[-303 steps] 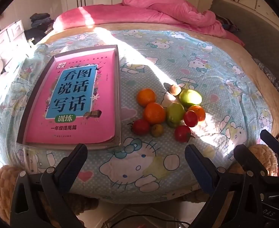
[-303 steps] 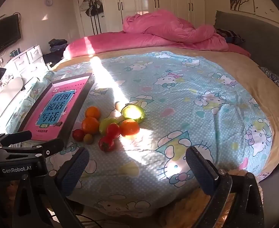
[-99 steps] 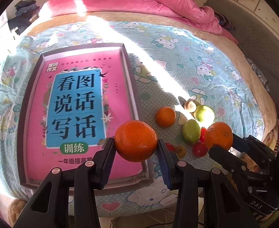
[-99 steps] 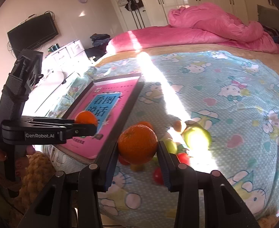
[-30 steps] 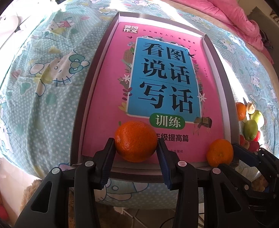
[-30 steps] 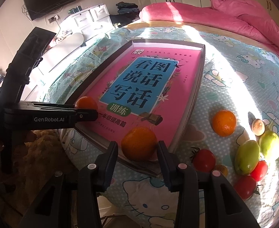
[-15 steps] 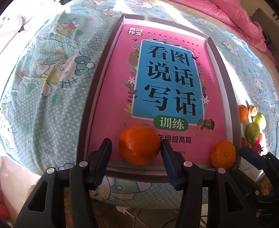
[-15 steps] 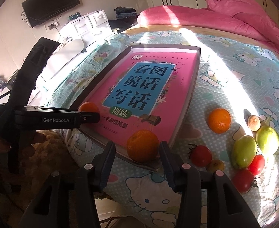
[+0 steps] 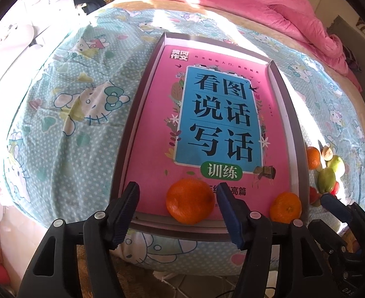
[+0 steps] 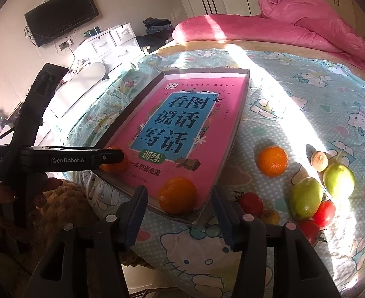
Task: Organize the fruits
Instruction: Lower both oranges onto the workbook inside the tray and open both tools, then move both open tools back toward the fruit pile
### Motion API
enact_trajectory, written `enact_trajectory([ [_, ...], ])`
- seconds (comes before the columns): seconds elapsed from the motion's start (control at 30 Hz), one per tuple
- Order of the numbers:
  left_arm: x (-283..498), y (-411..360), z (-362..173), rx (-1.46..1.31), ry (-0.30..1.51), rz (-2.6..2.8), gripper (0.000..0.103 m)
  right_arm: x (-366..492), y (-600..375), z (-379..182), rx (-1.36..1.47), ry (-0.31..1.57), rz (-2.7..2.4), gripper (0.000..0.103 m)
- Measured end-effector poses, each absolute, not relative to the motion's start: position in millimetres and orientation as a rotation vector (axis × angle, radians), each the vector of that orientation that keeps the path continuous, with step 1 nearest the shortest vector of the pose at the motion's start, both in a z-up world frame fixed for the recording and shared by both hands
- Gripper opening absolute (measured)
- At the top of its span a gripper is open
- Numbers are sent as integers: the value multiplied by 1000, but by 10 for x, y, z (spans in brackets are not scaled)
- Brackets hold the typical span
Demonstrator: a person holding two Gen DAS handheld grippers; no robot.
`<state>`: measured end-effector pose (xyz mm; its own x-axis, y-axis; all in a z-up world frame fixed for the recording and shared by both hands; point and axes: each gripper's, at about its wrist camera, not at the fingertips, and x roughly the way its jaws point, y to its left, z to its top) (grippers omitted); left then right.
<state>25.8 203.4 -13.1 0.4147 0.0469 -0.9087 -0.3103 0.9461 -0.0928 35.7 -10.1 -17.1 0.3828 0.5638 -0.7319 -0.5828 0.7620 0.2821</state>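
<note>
A grey tray with a pink book in it lies on the bed. Two oranges rest on the book at the tray's near edge: one between my left gripper's spread jaws, the other between my right gripper's spread jaws. Both grippers are open and hold nothing. The second orange also shows in the left wrist view. A third orange, green fruits, red tomatoes and a small brown fruit lie on the sheet right of the tray.
The bed has a blue cartoon sheet and a pink quilt at the far side. White drawers and a wall television stand beyond the bed on the left. The bed's near edge drops off just below the tray.
Both grippers have opened and drawn back a little. The two oranges now rest free on the book at the tray's near edge.
</note>
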Motion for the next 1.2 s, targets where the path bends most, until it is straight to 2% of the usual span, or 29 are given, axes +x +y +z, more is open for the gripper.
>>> enact_trajectory([
  [0.13,237,2035,-74,-265,1108,235,72,360,-125,-150,-17,917,727,53],
  [0.37,203,1993,88,-263,1048,221,75,324,-170,-83,-14,884,725,54],
  [0.5,187,1924,187,-266,1023,193,76,284,-217,12,0,842,722,68],
  [1.2,239,1152,474,-168,994,24,76,339,-1041,262,112,764,557,72],
])
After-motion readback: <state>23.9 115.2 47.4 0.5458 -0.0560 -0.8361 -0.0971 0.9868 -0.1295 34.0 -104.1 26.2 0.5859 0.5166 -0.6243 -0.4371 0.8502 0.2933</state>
